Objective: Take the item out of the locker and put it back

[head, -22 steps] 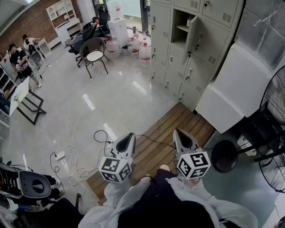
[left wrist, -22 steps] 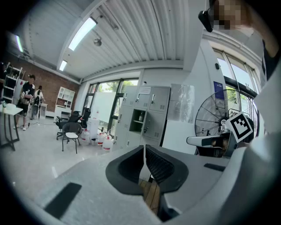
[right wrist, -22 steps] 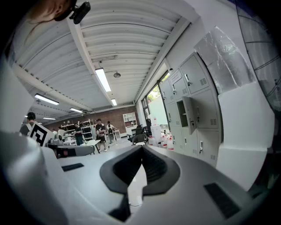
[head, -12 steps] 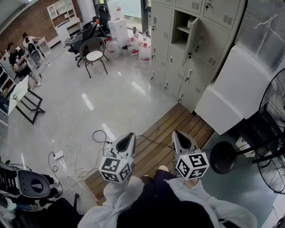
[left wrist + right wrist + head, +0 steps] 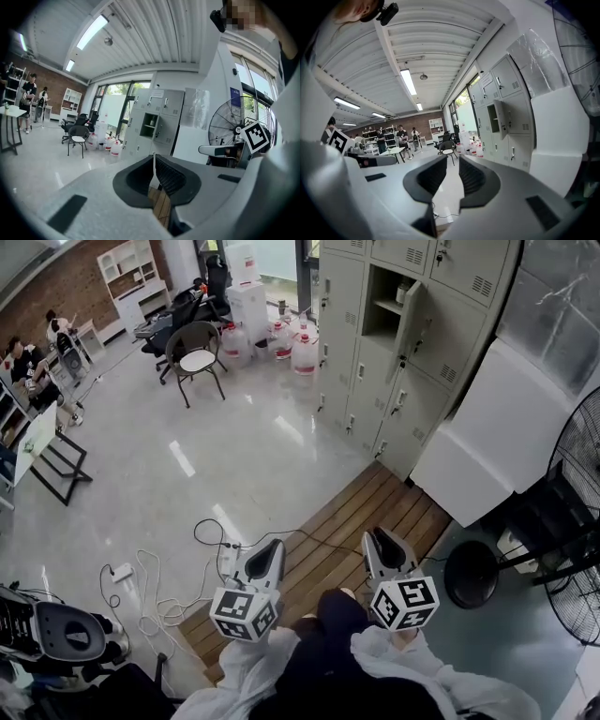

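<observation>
The grey lockers (image 5: 375, 381) stand across the floor at the top of the head view. One upper compartment (image 5: 384, 296) is open, its door (image 5: 410, 320) swung out to the right. A small item (image 5: 405, 285) sits on its shelf, too small to identify. The same open compartment (image 5: 150, 124) shows far off in the left gripper view. Both grippers are held low, close to the person's body and far from the lockers. My left gripper (image 5: 274, 549) is shut and empty, jaw tips touching. My right gripper (image 5: 378, 538) has a narrow gap between its jaws with nothing in it.
A wooden platform (image 5: 356, 521) lies on the floor in front of the grippers, with cables (image 5: 159, 587) to its left. A big fan (image 5: 577, 521) and its round base (image 5: 472, 573) stand at the right beside a white block (image 5: 497, 437). A chair (image 5: 197, 352) and water jugs (image 5: 292, 345) are farther off.
Both grippers have sunk a little lower in the head view, nearer the person's body. The view has shifted slightly. Neither gripper has changed its jaws.
</observation>
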The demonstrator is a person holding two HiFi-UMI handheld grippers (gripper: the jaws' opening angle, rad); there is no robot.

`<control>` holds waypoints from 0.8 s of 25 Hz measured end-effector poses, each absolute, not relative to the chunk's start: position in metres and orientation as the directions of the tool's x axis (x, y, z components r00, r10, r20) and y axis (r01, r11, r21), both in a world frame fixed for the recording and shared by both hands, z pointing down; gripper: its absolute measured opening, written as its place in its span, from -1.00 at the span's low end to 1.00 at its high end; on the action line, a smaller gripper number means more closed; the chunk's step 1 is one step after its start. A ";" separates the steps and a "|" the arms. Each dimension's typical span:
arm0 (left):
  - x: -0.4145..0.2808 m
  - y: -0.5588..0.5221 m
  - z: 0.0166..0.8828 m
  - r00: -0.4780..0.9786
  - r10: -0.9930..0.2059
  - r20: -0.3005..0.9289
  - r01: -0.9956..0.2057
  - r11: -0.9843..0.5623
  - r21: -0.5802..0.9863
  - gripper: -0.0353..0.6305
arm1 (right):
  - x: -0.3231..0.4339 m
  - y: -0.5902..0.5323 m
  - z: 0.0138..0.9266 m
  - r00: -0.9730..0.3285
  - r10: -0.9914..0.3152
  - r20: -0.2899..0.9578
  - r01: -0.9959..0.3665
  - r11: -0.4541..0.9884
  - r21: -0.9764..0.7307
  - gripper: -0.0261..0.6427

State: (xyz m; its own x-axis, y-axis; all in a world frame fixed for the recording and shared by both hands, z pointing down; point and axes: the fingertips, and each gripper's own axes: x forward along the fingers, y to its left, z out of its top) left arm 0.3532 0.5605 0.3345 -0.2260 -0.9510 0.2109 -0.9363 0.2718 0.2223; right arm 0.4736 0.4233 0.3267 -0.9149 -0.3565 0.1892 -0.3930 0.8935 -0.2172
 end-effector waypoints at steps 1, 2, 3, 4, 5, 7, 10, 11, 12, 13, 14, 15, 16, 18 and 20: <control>0.353 0.561 0.337 -0.223 -0.951 0.216 -0.936 0.271 0.226 -0.85 | 0.472 0.424 0.328 -0.915 -0.356 0.189 -0.393 0.892 -0.221 -0.68; 0.353 0.562 0.338 -0.219 -0.950 0.220 -0.935 0.269 0.230 -0.85 | 0.471 0.424 0.328 -0.915 -0.356 0.190 -0.394 0.891 -0.226 -0.59; 0.351 0.563 0.339 -0.217 -0.950 0.224 -0.935 0.269 0.232 -0.85 | 0.468 0.424 0.329 -0.915 -0.356 0.191 -0.394 0.890 -0.228 -0.54; 0.349 0.564 0.340 -0.216 -0.949 0.228 -0.934 0.269 0.234 -0.85 | 0.466 0.424 0.328 -0.915 -0.356 0.191 -0.394 0.890 -0.228 -0.49; 0.347 0.564 0.341 -0.217 -0.949 0.230 -0.933 0.271 0.235 -0.85 | 0.463 0.425 0.328 -0.916 -0.355 0.189 -0.392 0.892 -0.225 -0.48; 0.340 0.561 0.340 -0.220 -0.948 0.228 -0.931 0.274 0.241 -0.85 | 0.458 0.423 0.325 -0.918 -0.352 0.185 -0.387 0.897 -0.212 -0.45; 0.333 0.551 0.339 -0.215 -0.951 0.222 -0.931 0.268 0.249 -0.85 | 0.450 0.415 0.323 -0.919 -0.348 0.185 -0.382 0.902 -0.202 -0.44; 0.331 0.547 0.339 -0.211 -0.952 0.221 -0.932 0.265 0.249 -0.85 | 0.448 0.412 0.323 -0.919 -0.347 0.186 -0.381 0.903 -0.200 -0.44; 0.328 0.543 0.339 -0.209 -0.952 0.221 -0.933 0.262 0.248 -0.85 | 0.445 0.408 0.324 -0.920 -0.345 0.188 -0.380 0.904 -0.198 -0.44; 0.324 0.539 0.339 -0.209 -0.952 0.222 -0.933 0.262 0.247 -0.85 | 0.441 0.404 0.325 -0.920 -0.342 0.190 -0.377 0.905 -0.198 -0.44; 0.319 0.533 0.338 -0.211 -0.952 0.223 -0.933 0.264 0.245 -0.85 | 0.436 0.398 0.325 -0.921 -0.339 0.192 -0.375 0.905 -0.201 -0.44; 0.313 0.527 0.337 -0.213 -0.951 0.223 -0.932 0.266 0.245 -0.85 | 0.430 0.391 0.325 -0.922 -0.335 0.192 -0.372 0.905 -0.206 -0.44; 0.307 0.521 0.335 -0.216 -0.951 0.224 -0.932 0.269 0.244 -0.85 | 0.423 0.384 0.324 -0.924 -0.332 0.192 -0.369 0.905 -0.212 -0.44; 0.294 0.508 0.332 -0.218 -0.950 0.225 -0.931 0.271 0.242 -0.85 | 0.410 0.371 0.321 -0.926 -0.328 0.185 -0.364 0.905 -0.220 -0.44; 0.279 0.496 0.328 -0.220 -0.950 0.223 -0.933 0.271 0.238 -0.85 | 0.395 0.359 0.318 -0.930 -0.323 0.178 -0.358 0.907 -0.224 -0.44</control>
State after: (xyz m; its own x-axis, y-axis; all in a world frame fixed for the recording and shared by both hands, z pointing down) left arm 0.2794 0.4959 0.3284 -0.2197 -0.9497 0.2230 -0.9326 0.2715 0.2376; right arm 0.3950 0.3593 0.3178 -0.9295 -0.3231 0.1778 -0.3579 0.9066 -0.2238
